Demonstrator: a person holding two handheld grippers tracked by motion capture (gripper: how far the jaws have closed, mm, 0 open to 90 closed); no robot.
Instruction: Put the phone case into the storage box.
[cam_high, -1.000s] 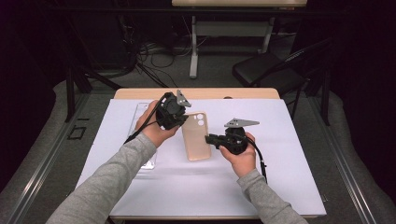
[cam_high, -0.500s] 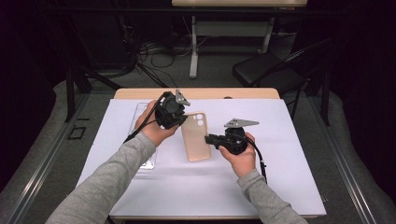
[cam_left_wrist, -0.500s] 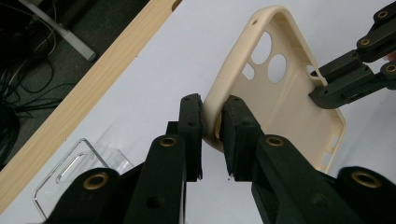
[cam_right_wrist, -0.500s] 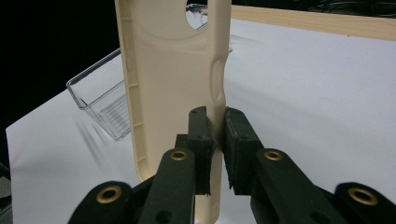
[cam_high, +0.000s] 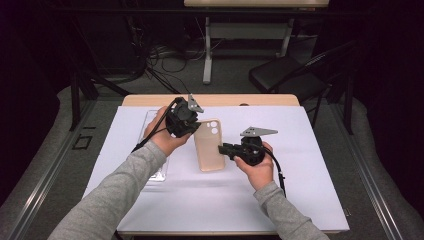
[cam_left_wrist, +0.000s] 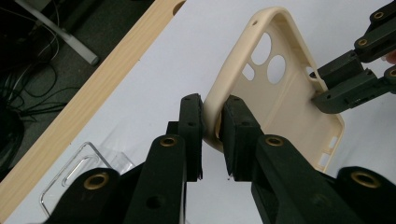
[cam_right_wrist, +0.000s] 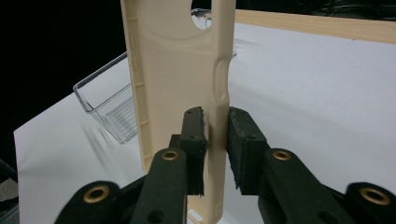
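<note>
In the right gripper view, the beige phone case (cam_right_wrist: 180, 70) runs off the top and bottom edges. At lower left of the left gripper view, the clear tray (cam_left_wrist: 77, 175) is partly hidden behind the black jaws.

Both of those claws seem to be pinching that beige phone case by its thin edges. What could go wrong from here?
The left gripper holds the phone case only by its thin rim, so the case could slip or twist out. The right gripper has just been opening with the opposite edge between its jaws; if it lets go, the case may swing on that one pinch. A dropped case could land on the clear tray lying close beside it.
</note>
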